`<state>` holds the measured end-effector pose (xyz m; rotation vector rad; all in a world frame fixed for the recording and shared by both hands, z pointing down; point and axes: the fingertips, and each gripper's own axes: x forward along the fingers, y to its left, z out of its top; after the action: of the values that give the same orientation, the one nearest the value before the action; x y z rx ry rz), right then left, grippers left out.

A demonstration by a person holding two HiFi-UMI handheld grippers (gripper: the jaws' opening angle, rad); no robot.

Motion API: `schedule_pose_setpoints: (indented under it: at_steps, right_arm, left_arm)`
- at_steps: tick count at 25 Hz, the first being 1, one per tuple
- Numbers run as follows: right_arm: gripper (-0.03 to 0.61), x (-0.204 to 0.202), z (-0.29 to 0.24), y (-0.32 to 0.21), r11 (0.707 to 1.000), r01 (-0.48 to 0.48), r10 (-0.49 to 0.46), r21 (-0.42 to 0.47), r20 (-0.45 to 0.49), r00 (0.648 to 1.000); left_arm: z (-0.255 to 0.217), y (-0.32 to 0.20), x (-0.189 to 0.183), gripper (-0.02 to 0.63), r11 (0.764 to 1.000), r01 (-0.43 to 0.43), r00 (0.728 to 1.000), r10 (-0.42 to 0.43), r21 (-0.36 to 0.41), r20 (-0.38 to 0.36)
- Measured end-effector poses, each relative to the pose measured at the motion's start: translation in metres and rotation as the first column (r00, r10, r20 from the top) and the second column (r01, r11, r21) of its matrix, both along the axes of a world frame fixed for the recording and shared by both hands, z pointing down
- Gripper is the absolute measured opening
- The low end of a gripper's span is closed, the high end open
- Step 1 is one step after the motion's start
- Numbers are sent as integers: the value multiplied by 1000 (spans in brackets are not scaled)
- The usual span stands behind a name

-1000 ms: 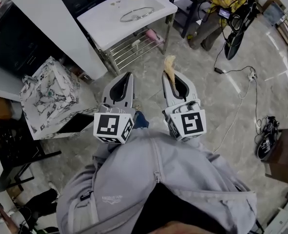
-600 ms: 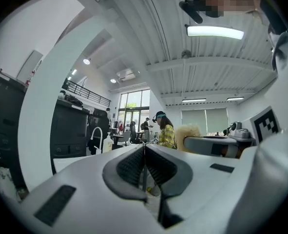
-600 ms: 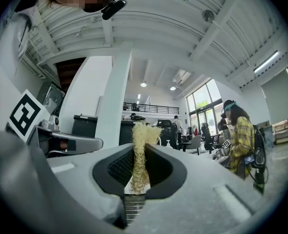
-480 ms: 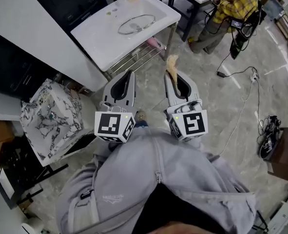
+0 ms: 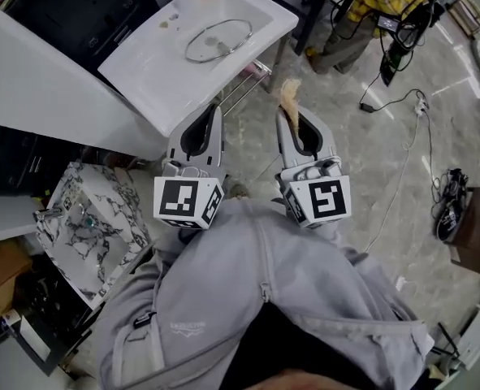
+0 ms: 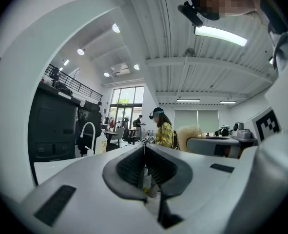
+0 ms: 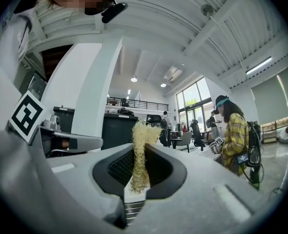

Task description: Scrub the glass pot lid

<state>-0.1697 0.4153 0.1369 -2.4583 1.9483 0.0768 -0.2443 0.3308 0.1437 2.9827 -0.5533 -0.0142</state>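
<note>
- Scrubbing is not yet begun: the lid (image 5: 217,41) lies flat on the white table (image 5: 142,75).
- Right gripper (image 5: 286,114), short of the table, pinches a fibrous scrubber (image 5: 289,93).
- Left gripper (image 5: 216,112), also short of the table, is closed and empty.

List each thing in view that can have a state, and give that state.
glass pot lid: lying on the white table, apart from both grippers.
left gripper: shut, empty.
right gripper: shut on the scrubber.
scrubber: clamped between the jaws, its end sticking out past them.
</note>
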Motion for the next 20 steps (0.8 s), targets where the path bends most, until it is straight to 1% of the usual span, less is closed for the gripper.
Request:
schedule_pose_setpoints:
  at_steps: [4, 9, 14, 20]
  right_arm:
    - [35, 13, 6, -15, 999, -22, 22, -26, 6, 1000]
    - [35, 20, 6, -45, 999, 11, -11, -31, 5, 1000]
    - [35, 33, 7, -81, 996, 76, -77, -37, -1, 997]
    - [35, 68, 7, -130, 984, 175, -175, -35, -13, 984]
  left_arm:
    - [8, -17, 10, 8, 1000, -13, 1000, 13, -23, 1]
    - [11, -40, 17, 8, 999, -4, 1000, 4, -36, 3]
    - [14, -72, 27, 8, 997, 54, 999, -54, -60, 7]
    - [15, -113, 51, 8, 985, 161, 987, -162, -59, 1]
